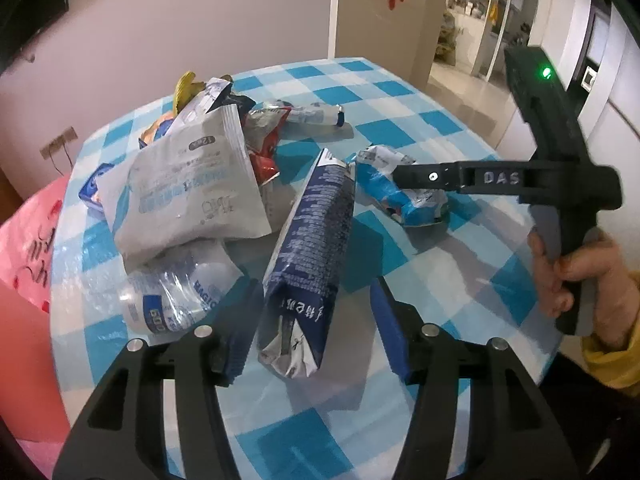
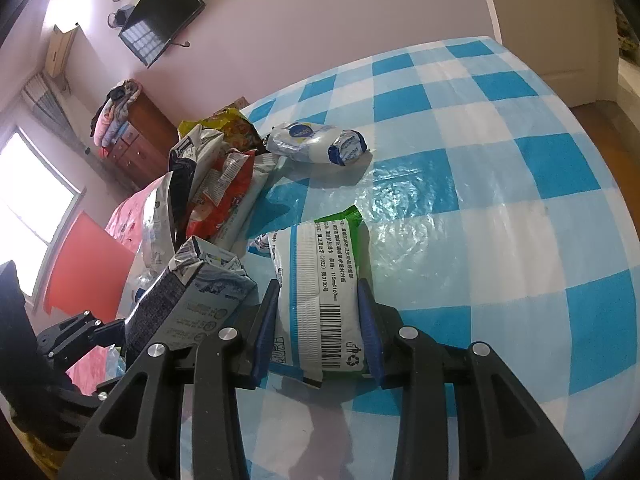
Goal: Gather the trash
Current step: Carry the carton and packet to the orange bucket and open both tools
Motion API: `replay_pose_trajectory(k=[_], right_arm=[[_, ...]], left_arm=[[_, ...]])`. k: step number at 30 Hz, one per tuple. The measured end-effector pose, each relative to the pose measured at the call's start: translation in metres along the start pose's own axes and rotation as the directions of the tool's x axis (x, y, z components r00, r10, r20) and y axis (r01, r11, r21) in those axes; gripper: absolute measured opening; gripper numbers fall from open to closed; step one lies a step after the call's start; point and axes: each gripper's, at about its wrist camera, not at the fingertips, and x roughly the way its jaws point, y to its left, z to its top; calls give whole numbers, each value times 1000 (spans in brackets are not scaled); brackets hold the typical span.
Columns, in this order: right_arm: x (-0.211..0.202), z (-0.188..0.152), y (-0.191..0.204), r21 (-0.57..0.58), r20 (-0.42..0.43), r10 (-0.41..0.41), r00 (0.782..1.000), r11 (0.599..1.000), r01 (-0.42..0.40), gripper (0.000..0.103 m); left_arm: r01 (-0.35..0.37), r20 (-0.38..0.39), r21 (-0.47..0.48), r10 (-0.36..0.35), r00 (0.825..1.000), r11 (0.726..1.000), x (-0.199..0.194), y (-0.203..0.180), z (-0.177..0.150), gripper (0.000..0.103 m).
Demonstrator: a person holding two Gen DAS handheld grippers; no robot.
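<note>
The left hand-held gripper point(image 1: 316, 332) hangs low over the checked tabletop point(image 1: 432, 128), its jaws standing apart on either side of a dark blue carton point(image 1: 312, 248). The left pad sits right against the carton's side; the right pad is clear of it. Just left of the gripper lies a crushed clear bottle point(image 1: 172, 292), with a big white pouch point(image 1: 188, 192) beyond it. Ahead and to the right, the right hand-held gripper point(image 1: 400, 178), held in a hand point(image 1: 560, 276), reaches a crumpled blue-and-white wrapper point(image 1: 400, 192).
</note>
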Motion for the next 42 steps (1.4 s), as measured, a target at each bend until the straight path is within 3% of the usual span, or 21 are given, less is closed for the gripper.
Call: replay_pose_trajectory(k=[1, 4, 14, 23, 31, 42], right_arm=[[0, 0, 0, 3, 2, 1, 1000, 1000, -1, 39], [-1, -2, 0, 6, 6, 0, 1000, 1000, 0, 39], [-3, -3, -1, 16, 8, 11, 1000, 1000, -11, 38], [-7, -10, 3, 59, -10, 66, 998, 996, -65, 35], [-17, -8, 21, 104, -6, 150, 989, 983, -149, 34], [-18, 20, 111, 19, -36, 301, 953, 954, -300, 34]], left_arm=[[-11, -2, -2, 11, 1000, 1000, 1, 1, 1, 56], [-32, 1, -9, 32, 999, 999, 6, 2, 3, 39], [-6, 49, -126, 12, 999, 992, -1, 13, -7, 34], [47, 164, -193, -15, 986, 980, -38, 24, -19, 33], [69, 262, -251, -1, 965, 965, -79, 48, -28, 32], [45, 397, -335, 98, 912, 941, -139, 95, -43, 32]])
